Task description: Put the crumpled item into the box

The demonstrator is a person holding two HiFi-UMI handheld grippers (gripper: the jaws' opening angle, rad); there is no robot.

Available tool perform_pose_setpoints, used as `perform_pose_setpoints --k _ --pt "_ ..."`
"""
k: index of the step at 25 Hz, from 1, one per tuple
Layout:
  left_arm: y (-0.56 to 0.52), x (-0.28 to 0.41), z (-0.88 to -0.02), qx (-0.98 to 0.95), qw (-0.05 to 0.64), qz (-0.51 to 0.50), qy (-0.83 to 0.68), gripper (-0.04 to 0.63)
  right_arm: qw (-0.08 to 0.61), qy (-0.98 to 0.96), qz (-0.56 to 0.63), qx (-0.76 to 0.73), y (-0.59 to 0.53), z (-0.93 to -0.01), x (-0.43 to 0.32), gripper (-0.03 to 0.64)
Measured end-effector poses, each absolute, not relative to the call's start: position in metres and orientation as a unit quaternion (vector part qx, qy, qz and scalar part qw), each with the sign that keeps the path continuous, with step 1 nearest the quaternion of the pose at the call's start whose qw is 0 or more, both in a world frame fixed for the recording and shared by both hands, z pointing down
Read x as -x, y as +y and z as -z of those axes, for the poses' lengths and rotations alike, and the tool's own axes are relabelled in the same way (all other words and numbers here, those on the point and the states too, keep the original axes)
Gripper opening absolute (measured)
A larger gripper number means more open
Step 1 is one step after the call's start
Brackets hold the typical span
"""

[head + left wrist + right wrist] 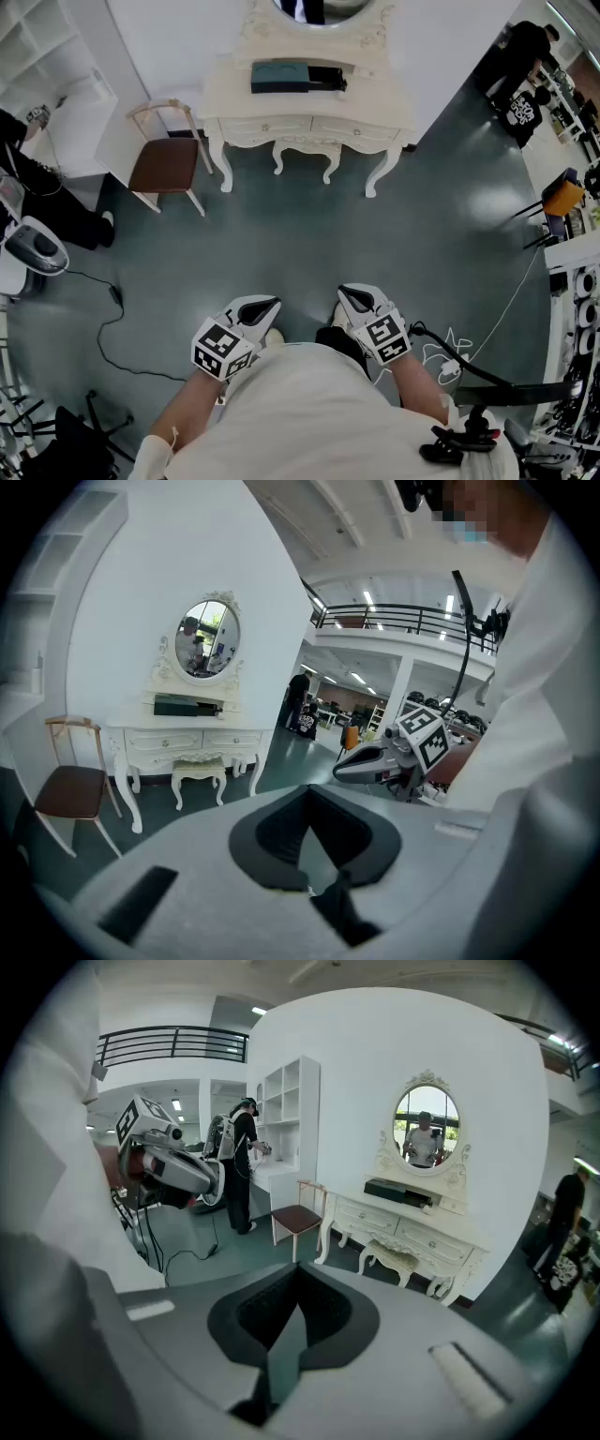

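A dark teal box (279, 76) lies on the white dressing table (375, 108) at the far side of the room, with a black part (327, 78) at its right end. The same box (187, 705) (398, 1192) is small and far off in both gripper views. I cannot make out any crumpled item. My left gripper (266, 307) and right gripper (350, 296) are held close to the person's body, side by side above the grey floor. Both are shut with nothing between the jaws (311, 855) (284, 1335).
A brown-seated chair (167, 165) stands left of the table, and a stool (304, 150) is tucked under it. A black cable (112, 309) runs over the floor at the left. A person (42, 192) stands by the white shelves. Another person (520, 70) and an orange chair (562, 199) are at the right.
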State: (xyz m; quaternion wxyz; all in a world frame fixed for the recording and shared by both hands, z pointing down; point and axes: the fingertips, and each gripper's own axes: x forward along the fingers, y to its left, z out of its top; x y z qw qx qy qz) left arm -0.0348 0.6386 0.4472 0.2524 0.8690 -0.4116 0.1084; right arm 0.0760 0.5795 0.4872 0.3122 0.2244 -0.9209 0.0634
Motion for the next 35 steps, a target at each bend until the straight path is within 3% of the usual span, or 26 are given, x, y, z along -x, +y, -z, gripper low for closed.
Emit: perform_pose_setpoints --k 15,19,22,35 --pt "0.595 0.05 -0.457 -0.887 0.243 -0.106 -0.378 0.002 0.318 -0.909 -0.076 -0.261 0.545 -0.493 -0.057 0.0" --pt "0.543 0.049 -0.468 -0.88 0.24 -0.119 -0.391 0.002 0.305 -0.913 -0.074 -0.262 0.489 -0.504 -0.058 0.009" --pt "0.49 0.043 -0.457 -0.876 0.234 -0.127 -0.401 0.003 0.297 -0.917 -0.071 -0.258 0.435 -0.499 -0.064 0.066" --pt "0.286 0.015 -0.447 -0.871 0.207 -0.18 -0.408 0.049 0.268 -0.919 -0.084 -0.276 0.245 -0.498 -0.103 0.066"
